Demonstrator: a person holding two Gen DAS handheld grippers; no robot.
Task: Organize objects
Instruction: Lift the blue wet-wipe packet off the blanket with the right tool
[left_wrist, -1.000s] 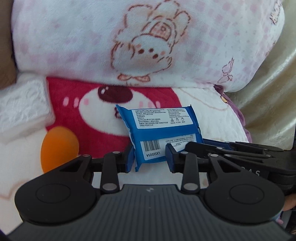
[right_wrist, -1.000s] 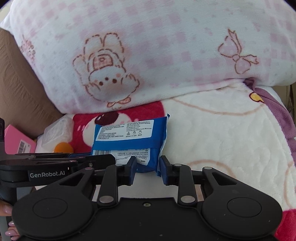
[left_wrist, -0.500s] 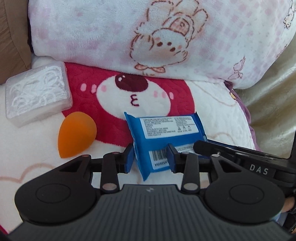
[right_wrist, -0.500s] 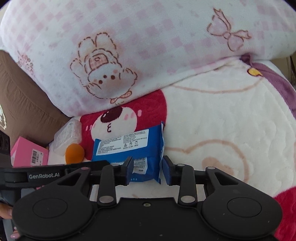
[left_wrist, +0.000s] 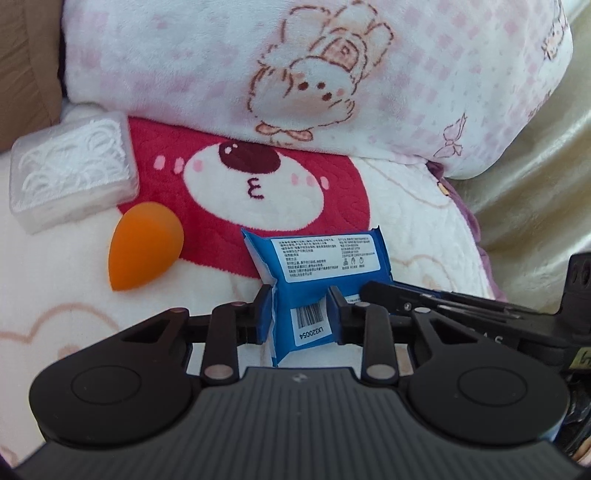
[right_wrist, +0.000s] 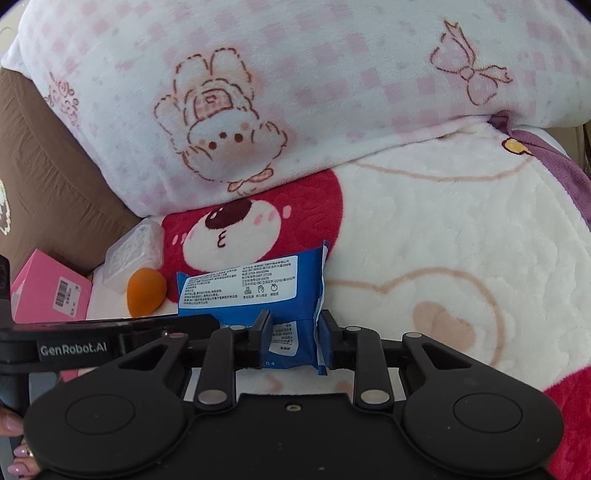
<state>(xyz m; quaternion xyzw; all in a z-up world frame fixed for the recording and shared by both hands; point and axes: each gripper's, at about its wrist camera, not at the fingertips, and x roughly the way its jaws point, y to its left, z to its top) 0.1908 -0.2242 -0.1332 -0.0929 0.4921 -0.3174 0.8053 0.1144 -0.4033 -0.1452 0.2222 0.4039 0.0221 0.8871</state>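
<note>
wipes pack (left_wrist: 314, 266): blue soft pack with a white label, low on the bear-print blanket (left_wrist: 406, 206), nipped at both near corners
left gripper (left_wrist: 298, 314): jaws closing, pads pinching the barcode end of the pack, which buckles between them
right gripper (right_wrist: 295, 334): jaws closing, pads squeezing the other near corner at the crimped seam
risk, grip: both holds sit on soft film at the edges; the pack could slide out or crumple if lifted fast
risk, pull: if the hands drift apart, the wrapper may stretch or tear at the seam
risk, neighbours: orange sponge (left_wrist: 144, 245) and clear box (left_wrist: 74, 170) lie just to the left, and a sideways sweep could knock them
pink box (right_wrist: 50, 290): far left in the right view, well apart
</note>
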